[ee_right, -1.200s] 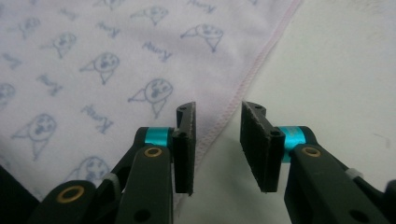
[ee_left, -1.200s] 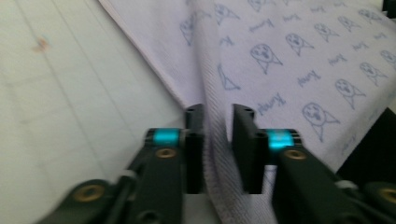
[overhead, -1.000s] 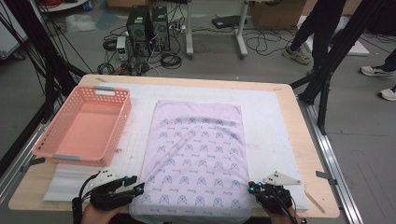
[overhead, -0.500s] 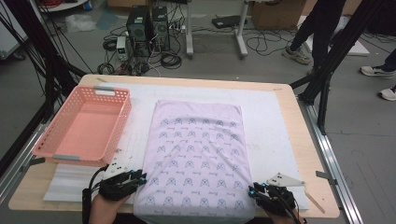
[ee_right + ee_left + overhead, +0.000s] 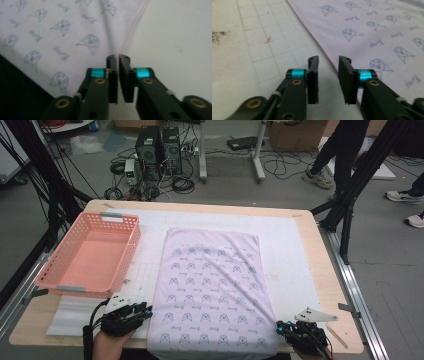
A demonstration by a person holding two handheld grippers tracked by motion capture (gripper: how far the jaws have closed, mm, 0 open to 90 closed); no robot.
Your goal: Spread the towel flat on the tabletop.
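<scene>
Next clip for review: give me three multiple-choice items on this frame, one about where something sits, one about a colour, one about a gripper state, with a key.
1. Where is the basket relative to the printed cloth?
A. At its left on the table
B. On top of it
C. At its right on the table

2. What colour is the basket?
A. Blue
B. Pink
C. Green

3. How do the jaws of the left gripper stand?
A. Closed tight on the basket rim
B. Closed on a pen
C. Open, with a gap between them, at the cloth's hemmed edge

Key: 1 A, the high view shows the basket beside the cloth's left edge, apart from it. 2 B, its walls and floor are pink. 3 C, the left gripper view shows a clear gap between the two jaws, with the cloth's edge just ahead of it.
</scene>
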